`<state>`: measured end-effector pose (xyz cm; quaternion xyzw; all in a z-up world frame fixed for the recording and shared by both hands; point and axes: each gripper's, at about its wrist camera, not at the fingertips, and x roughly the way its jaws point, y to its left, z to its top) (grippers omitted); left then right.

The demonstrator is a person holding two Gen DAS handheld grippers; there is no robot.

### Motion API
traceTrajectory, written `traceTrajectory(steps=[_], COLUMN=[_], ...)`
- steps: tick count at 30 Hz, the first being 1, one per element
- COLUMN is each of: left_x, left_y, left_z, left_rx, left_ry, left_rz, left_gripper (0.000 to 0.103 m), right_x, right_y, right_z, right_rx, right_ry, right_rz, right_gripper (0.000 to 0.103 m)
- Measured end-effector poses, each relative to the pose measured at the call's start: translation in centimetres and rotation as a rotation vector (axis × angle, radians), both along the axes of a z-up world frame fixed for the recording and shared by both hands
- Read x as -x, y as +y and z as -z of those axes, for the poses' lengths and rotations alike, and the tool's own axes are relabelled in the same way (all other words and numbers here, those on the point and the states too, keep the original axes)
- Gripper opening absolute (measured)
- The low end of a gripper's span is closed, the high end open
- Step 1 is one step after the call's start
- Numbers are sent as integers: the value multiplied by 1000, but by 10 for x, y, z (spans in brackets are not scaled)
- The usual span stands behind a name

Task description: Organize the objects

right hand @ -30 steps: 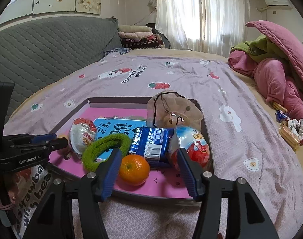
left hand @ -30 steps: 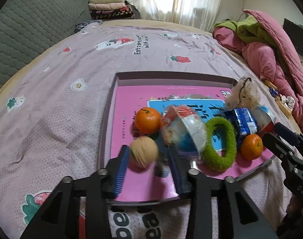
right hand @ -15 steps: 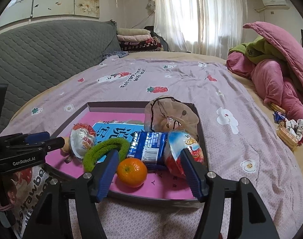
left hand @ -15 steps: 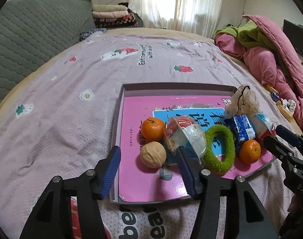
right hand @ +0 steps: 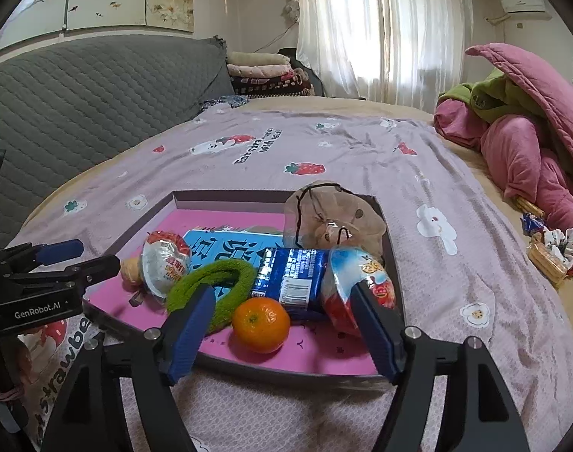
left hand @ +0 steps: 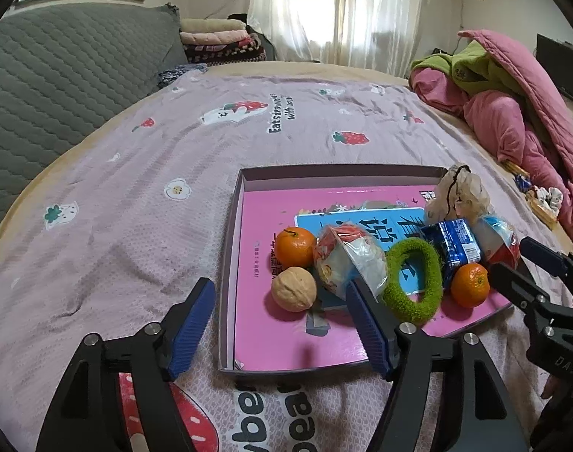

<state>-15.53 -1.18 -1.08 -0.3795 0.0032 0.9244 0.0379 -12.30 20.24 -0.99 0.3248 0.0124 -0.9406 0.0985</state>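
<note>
Looks like a release or between-picks step; all items sit in the tray on the bed. Left claw wide open, holding nothing, walnut just ahead between its fingers, not touching. Right claw also wide open and empty, orange just beyond its tips. Next move probably means picking a target and closing in.

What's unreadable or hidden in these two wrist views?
- Walnut: right wrist view, mostly hidden behind the red-and-white snack pack.
- Blue book cover: both views, title covered by the green fuzzy ring and blue foil packet.
- Right claw: left wrist view, cut off at the edge.
</note>
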Motion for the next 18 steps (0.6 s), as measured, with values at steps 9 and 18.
traceTrajectory(steps=[9,18], left_x=[-12,-32], left_y=[2,-2], left_z=[-7,-26], left_rx=[17,30], left_ry=[3,13], left_rz=[-18,-69], left_gripper=[79,80], right_x=[-5,-21], right_y=[-2,-4], right_z=[0,-29], right_rx=[1,11], right_ry=[-23,18], right_rz=[-10,-4], right_gripper=[79,84])
